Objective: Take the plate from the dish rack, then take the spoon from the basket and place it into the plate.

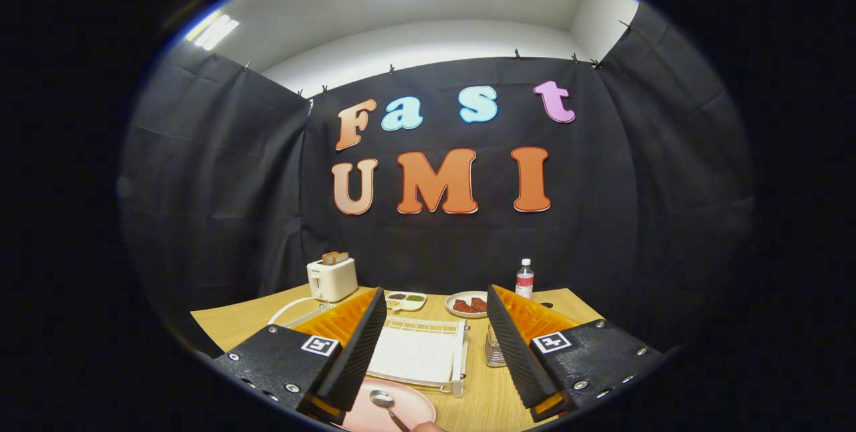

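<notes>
Since spoon (388, 406) already lies on plate (391, 408) below my parted gripper (436, 325): thin, slick, light; I'd pinch handle.

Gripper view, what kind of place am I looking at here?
Probably a staged kitchen table in a draped recording booth: a toaster, a white dish rack and a pink plate with a spoon sit on a wooden table. The gripper jaws are open.

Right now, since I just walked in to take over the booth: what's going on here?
A hand-held gripper hovers with fingers open, holding nothing. Just below them, a metal spoon already lies in the round pink plate on the wooden table. Ahead sits the white dish rack, with a small wire basket beside it.
</notes>
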